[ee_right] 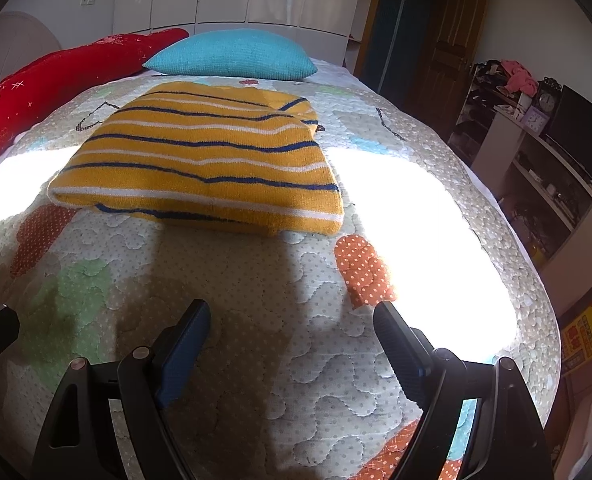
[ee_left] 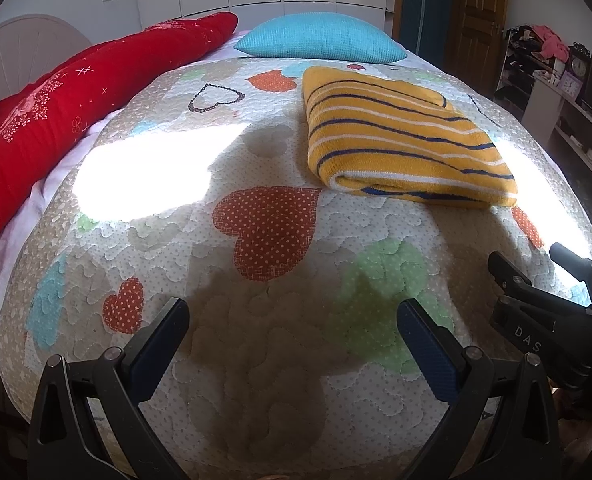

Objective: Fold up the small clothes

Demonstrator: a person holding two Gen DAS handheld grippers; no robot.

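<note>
While the striped sweater (ee_right: 200, 164) lies folded, the right hand-held gripper (ee_left: 535, 264) apparently reads "DAS".

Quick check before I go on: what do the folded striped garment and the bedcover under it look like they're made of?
The folded striped garment looks like a thick, soft knit, maybe wool or acrylic: its surface is fuzzy, its stripe edges blurred and its folded edge bulky. The bedcover looks like a matte quilted cotton-type fabric, with wavy stitching, puffed sections and printed dots and hearts.

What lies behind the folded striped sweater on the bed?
Behind the striped sweater lies a turquoise pillow, apart from it, on the quilt. The quilt under the sweater is covered.
</note>
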